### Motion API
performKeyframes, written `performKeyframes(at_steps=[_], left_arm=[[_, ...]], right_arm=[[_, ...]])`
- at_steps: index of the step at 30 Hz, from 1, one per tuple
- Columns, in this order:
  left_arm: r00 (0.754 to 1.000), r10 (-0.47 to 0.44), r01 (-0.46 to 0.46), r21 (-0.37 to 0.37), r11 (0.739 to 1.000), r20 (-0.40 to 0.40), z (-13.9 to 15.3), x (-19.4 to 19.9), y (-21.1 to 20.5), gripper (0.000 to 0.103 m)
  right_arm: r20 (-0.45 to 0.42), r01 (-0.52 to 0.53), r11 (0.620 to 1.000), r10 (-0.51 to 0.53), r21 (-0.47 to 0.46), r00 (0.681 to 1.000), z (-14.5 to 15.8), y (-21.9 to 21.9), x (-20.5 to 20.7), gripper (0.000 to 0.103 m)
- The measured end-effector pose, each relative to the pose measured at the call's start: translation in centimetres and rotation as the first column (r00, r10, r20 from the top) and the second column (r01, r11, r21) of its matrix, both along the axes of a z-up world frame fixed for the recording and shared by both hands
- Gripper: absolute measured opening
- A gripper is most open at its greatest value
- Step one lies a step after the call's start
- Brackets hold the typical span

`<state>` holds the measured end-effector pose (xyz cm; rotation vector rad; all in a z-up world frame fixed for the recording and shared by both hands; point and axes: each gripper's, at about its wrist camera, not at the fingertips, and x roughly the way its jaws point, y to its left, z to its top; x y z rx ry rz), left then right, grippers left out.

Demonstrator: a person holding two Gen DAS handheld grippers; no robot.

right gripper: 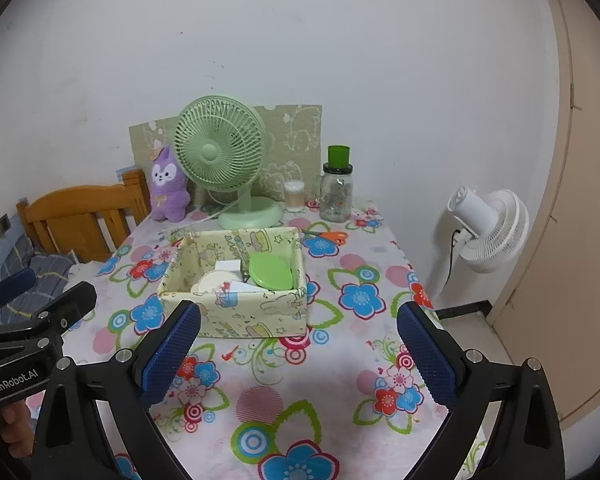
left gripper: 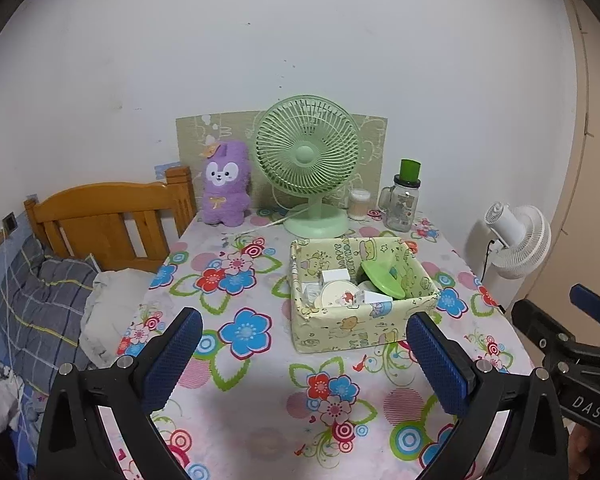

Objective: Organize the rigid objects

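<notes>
A pale yellow cartoon-print fabric box [left gripper: 352, 328] [right gripper: 240, 316] stands on the floral tablecloth. Inside it lie a green oval lid [left gripper: 382, 278] [right gripper: 270, 272], a round white compact [left gripper: 338, 294] [right gripper: 214, 280] and small white boxes [left gripper: 334, 275] [right gripper: 228, 266]. My left gripper [left gripper: 304, 360] is open and empty, hovering over the cloth in front of the box. My right gripper [right gripper: 298, 354] is also open and empty, just short of the box's near wall. Each gripper shows at the edge of the other's view.
At the table's back stand a green desk fan [left gripper: 308, 160], a purple plush toy [left gripper: 225, 184], a cotton-swab tub [left gripper: 359, 204] and a green-lidded glass jar [left gripper: 404, 200]. Orange scissors [right gripper: 330, 236] lie behind the box. A wooden headboard [left gripper: 108, 220] and bedding are left, a white fan [right gripper: 488, 236] right.
</notes>
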<state>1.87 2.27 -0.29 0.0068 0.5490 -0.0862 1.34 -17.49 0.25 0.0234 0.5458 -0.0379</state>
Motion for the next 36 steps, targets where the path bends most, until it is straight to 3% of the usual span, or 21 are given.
performKeyframes(at_steps=[8, 36], left_arm=[[0.998, -0.033, 0.03, 0.048, 0.998, 0.051, 1.1, -1.6, -1.2, 0.103], [0.999, 0.013, -0.014, 0.033, 0.999, 0.04, 1.1, -1.7, -0.2, 0.103]], right_arm=[[0.018, 0.004, 1.0, -0.004, -0.001, 1.0, 0.9, 0.1, -0.3, 0.103], [0.013, 0.009, 1.0, -0.009, -0.004, 1.0, 1.1, 0.9, -0.2, 0.103]])
